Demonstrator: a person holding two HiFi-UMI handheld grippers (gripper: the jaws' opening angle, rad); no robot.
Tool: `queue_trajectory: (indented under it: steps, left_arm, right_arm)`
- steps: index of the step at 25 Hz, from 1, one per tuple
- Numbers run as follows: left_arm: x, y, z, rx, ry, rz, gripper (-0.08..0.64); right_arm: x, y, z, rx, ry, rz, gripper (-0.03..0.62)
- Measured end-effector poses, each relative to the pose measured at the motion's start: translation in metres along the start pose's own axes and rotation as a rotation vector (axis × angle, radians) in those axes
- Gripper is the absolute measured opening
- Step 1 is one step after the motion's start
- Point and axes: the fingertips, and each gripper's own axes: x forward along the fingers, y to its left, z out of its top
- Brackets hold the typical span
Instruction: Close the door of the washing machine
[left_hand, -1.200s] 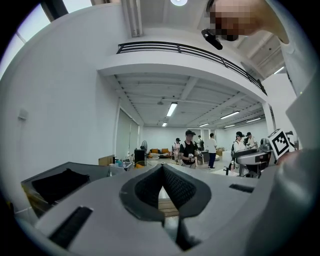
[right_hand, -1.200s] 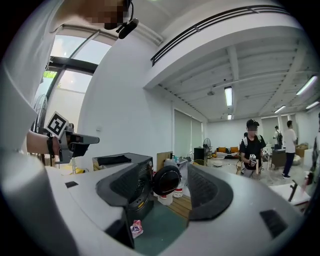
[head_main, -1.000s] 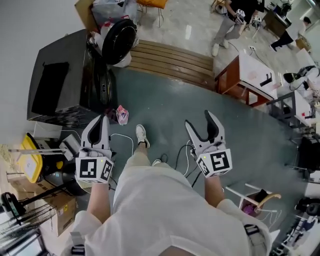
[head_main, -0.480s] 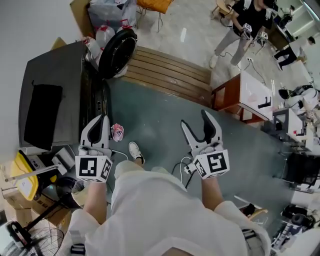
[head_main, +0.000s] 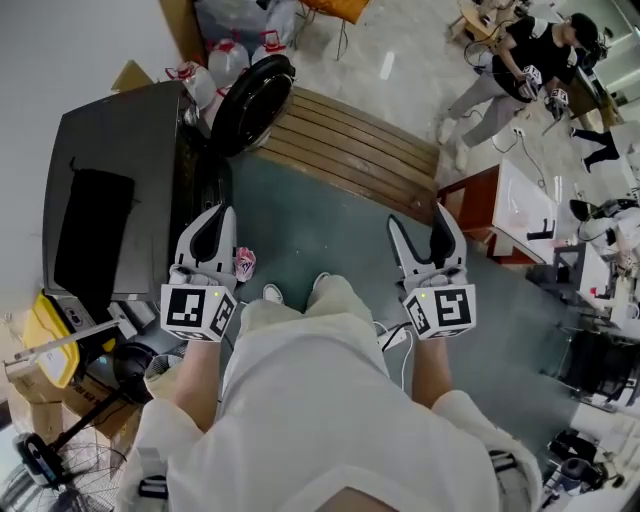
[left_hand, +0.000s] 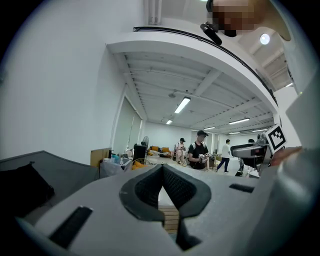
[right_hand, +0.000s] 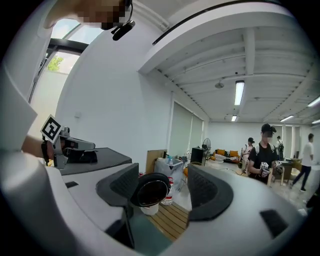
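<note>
Nearest, the left gripper has its jaws clenched together on nothing. The right gripper has its jaws released, wide apart and empty. Both are held out over the grey-green floor. Just beyond the left gripper stands the dark grey front-loading washing machine. At its far end the round black glass door stands swung wide open, next to the brown slatted wooden platform. This looks like the approach step, as nothing touches the door yet. Next, a gripper must reach the door's outer face and push it round until it latches.
</note>
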Motion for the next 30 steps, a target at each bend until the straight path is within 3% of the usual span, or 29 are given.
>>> queue_trajectory:
  steps: [9, 13, 18, 22, 30]
  left_arm:
    - [0.087, 0.005, 0.028, 0.003, 0.02, 0.156, 0.006]
    - [0.119, 0.005, 0.049, 0.011, 0.011, 0.234, 0.006]
    - [0.129, 0.007, 0.044, 0.005, 0.032, 0.319, 0.006]
    - [0.123, 0.019, 0.035, -0.011, 0.032, 0.383, 0.006]
    - [0.105, 0.039, -0.018, -0.078, 0.094, 0.482, 0.006]
  right_arm:
    - [0.123, -0.056, -0.004, 0.028, 0.005, 0.234, 0.281]
    - [0.175, -0.079, 0.006, -0.015, 0.005, 0.354, 0.281]
    - [0.226, -0.078, -0.003, -0.067, 0.053, 0.529, 0.281]
    - [0.268, -0.063, -0.023, -0.157, 0.109, 0.628, 0.282]
    - [0.352, -0.037, -0.094, -0.381, 0.224, 0.753, 0.288]
